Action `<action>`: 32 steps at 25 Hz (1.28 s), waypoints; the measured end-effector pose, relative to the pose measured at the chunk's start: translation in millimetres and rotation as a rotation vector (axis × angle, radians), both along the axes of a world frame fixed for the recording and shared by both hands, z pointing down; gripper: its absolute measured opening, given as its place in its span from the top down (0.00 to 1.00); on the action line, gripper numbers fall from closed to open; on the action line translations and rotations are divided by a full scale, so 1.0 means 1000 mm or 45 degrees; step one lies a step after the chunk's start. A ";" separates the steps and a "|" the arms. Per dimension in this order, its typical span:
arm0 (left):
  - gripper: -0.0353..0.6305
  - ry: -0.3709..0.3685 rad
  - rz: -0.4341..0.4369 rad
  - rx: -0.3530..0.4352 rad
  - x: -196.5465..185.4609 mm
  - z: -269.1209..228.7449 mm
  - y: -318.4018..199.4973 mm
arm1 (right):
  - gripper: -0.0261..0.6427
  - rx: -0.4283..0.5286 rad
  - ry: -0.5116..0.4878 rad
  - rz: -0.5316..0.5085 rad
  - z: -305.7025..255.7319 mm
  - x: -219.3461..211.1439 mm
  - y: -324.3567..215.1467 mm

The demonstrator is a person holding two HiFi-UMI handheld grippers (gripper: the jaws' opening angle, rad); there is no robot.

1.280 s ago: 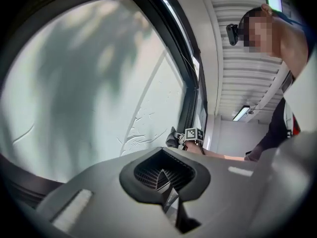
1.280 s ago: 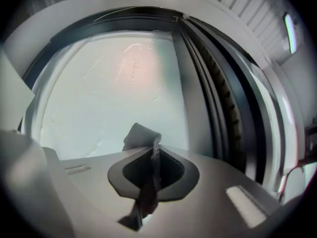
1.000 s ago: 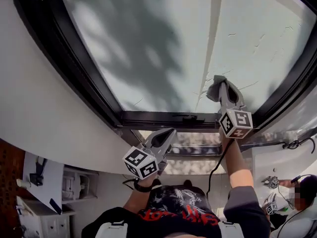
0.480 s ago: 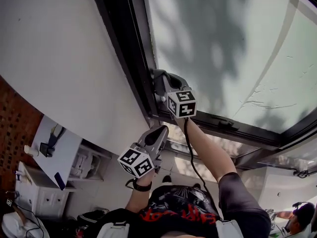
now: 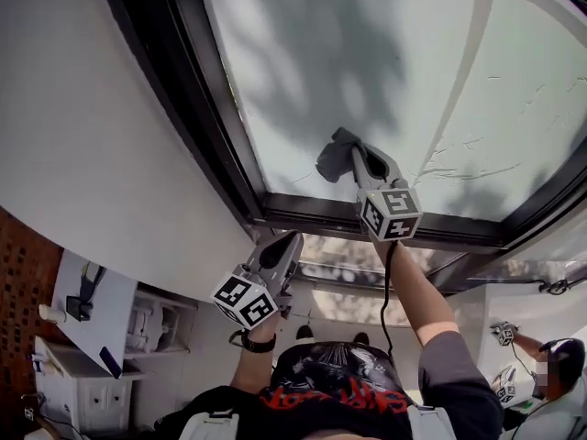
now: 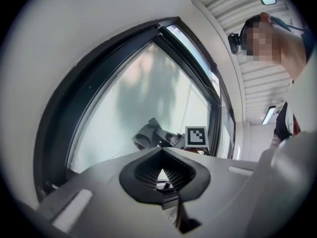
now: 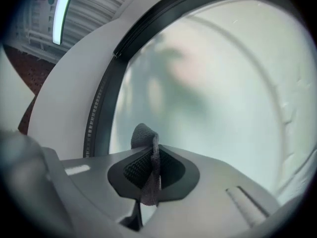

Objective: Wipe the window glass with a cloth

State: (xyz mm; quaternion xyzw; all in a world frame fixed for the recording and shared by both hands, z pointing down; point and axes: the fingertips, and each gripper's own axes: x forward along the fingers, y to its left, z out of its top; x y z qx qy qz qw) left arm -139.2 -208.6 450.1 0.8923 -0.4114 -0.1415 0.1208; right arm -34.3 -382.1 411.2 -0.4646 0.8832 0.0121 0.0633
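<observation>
Cloth [image 5: 332, 158], likely limp and light, pinched mid-fold by right claw [image 5: 354, 160] against window glass [image 5: 385, 53]; left claw [image 5: 290, 243] pressed together, empty.

Grey cloth [image 5: 334, 155]: small, bunched, crumpled. Pinched between closed jaws of right gripper [image 5: 356, 159], one fold poking up past jaw tips, tail hanging down between them. Pressed against window glass [image 5: 367, 53], low on pane, near bottom rail of black frame [image 5: 303, 211].

Window glass: pale, cloudy, broad soft grey shadows across upper part, thin scratchy lines toward right side.
</observation>
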 end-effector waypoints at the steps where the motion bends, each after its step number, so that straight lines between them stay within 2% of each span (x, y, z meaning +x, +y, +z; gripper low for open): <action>1: 0.94 -0.004 0.029 0.000 0.010 -0.002 -0.001 | 0.93 0.015 0.010 0.064 -0.001 0.035 0.005; 4: 0.94 -0.016 0.091 0.007 0.037 -0.005 -0.004 | 0.93 0.038 0.026 0.258 0.000 0.143 0.015; 9: 0.94 -0.025 0.175 0.017 0.067 -0.007 -0.008 | 0.93 0.016 -0.002 0.670 0.011 0.343 0.023; 13: 0.94 -0.013 0.186 0.013 0.071 -0.009 -0.008 | 0.93 0.014 0.086 0.877 0.014 0.428 0.034; 17: 0.94 -0.012 0.156 0.025 0.066 -0.009 -0.008 | 0.93 -0.088 0.009 1.114 0.031 0.513 0.049; 19: 0.94 -0.001 0.141 0.020 0.065 -0.008 -0.008 | 0.94 -0.099 -0.010 1.153 0.036 0.525 0.052; 21: 0.94 0.011 0.137 0.010 0.065 -0.005 -0.008 | 0.94 -0.083 -0.040 1.131 0.033 0.510 0.050; 23: 0.94 0.010 0.141 0.003 0.067 -0.003 -0.008 | 0.94 -0.043 -0.039 1.023 0.026 0.465 0.049; 27: 0.94 -0.001 0.089 -0.011 0.060 -0.002 -0.010 | 0.94 0.048 0.004 0.632 0.020 0.299 0.043; 32: 0.94 -0.010 -0.012 0.003 0.036 -0.004 -0.008 | 0.93 0.049 0.005 0.161 0.036 0.080 0.040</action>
